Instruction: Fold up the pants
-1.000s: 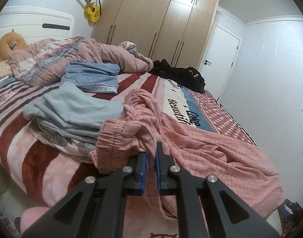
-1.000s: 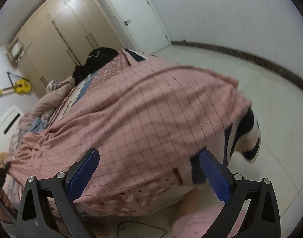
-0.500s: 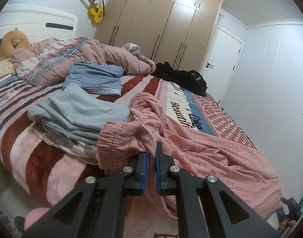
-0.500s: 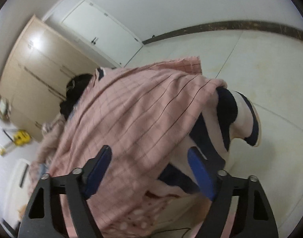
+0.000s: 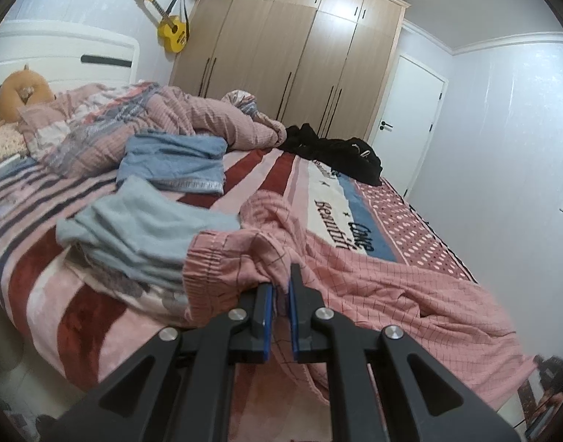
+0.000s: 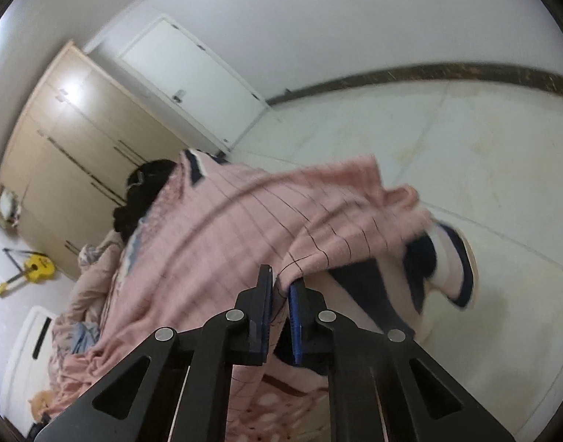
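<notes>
left gripper (image 5: 280,291) clamped on the pink checked pants (image 5: 355,276) just behind the gathered waistband (image 5: 215,261), blue pads nearly together with a fold of cloth pinched between them; pants lie spread over the bed (image 5: 42,283), waistband at the near edge, legs trailing toward the far corner on the door (image 5: 410,121) side; right gripper (image 6: 280,287) has just been closing and now pinches the leg end of the pants (image 6: 244,228) at the bed's corner (image 6: 450,258), cloth bunched between its pads, picture blurred; on the bed beside the waistband sit folded light blue-grey garments (image 5: 145,232), folded denim (image 5: 174,162) beyond them, a black garment (image 5: 336,154) further off toward the wardrobe (image 5: 281,48); rumpled pink quilt (image 5: 193,118) at the bed's head; yellow guitar (image 5: 171,29) on the wall beside the wardrobe
</notes>
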Action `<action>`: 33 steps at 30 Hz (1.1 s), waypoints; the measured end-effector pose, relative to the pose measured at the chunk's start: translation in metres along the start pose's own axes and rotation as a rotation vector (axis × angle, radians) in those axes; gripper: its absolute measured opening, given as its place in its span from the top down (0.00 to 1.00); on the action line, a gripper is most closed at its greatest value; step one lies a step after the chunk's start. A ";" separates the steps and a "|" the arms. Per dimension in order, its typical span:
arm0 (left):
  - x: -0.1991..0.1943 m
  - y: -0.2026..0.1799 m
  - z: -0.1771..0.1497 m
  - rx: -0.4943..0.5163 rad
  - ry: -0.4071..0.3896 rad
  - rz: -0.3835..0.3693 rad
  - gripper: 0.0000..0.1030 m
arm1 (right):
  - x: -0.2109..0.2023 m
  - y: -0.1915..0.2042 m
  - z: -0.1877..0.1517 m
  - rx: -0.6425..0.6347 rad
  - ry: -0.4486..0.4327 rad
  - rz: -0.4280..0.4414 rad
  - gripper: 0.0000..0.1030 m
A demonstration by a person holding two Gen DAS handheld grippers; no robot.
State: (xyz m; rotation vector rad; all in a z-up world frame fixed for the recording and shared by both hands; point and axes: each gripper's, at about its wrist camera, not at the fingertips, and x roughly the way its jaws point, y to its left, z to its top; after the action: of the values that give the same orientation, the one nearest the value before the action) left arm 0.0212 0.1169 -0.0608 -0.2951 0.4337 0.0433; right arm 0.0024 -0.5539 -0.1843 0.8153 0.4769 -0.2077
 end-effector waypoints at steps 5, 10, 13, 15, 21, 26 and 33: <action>0.008 -0.005 0.029 0.035 0.006 -0.010 0.95 | -0.003 0.057 0.032 -0.149 -0.034 0.070 0.98; 0.041 -0.016 0.063 0.120 0.039 0.022 0.95 | 0.023 0.110 0.075 -0.273 -0.026 0.054 0.98; 0.070 -0.014 0.084 0.126 0.083 0.031 0.95 | 0.045 0.130 0.095 -0.329 -0.013 0.016 0.98; 0.089 -0.015 0.093 0.139 0.109 0.053 0.95 | 0.061 0.137 0.104 -0.323 0.009 0.016 0.98; 0.157 -0.017 0.109 0.178 0.217 0.090 0.95 | 0.119 0.157 0.124 -0.364 0.072 -0.049 0.98; 0.202 -0.020 0.115 0.191 0.264 0.116 0.95 | 0.161 0.166 0.129 -0.399 0.128 -0.101 0.98; 0.246 -0.009 0.112 0.135 0.366 0.119 0.91 | 0.208 0.159 0.128 -0.414 0.210 -0.162 0.97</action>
State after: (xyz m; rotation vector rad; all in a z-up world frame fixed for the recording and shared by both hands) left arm 0.2913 0.1355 -0.0650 -0.1427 0.8138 0.0763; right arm 0.2832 -0.5411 -0.1072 0.3940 0.7559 -0.1659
